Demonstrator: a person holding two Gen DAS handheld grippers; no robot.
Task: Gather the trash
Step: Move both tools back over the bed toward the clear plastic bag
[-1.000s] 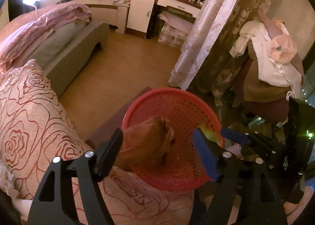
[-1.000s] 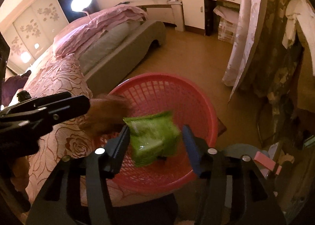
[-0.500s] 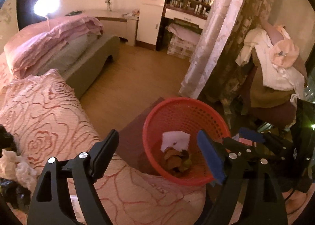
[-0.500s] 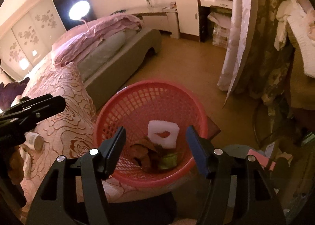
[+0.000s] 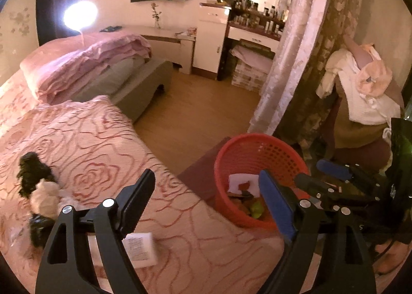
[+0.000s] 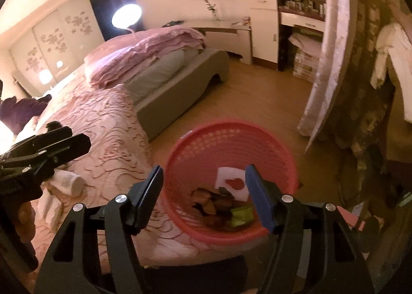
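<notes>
Trash point(image 5: 45, 191) remains on bedspread point(image 5: 108, 144), left of red basket point(image 5: 260, 144) beside bed. Left gripper point(image 5: 206, 201) nearer, jaws apart, empty; white packet point(image 5: 140, 249) just below. Right gripper point(image 6: 204, 196) hangs over basket, jaws apart, empty.

Left gripper point(image 5: 207, 200): matte black plastic frame w/ triangular cutouts, silver screws at the pivots, one black finger pad, one blue. Right gripper point(image 6: 204, 191): same build, black frame, silver screws, black pad + blue pad. Bit of bare skin at lower left, right wrist view.
</notes>
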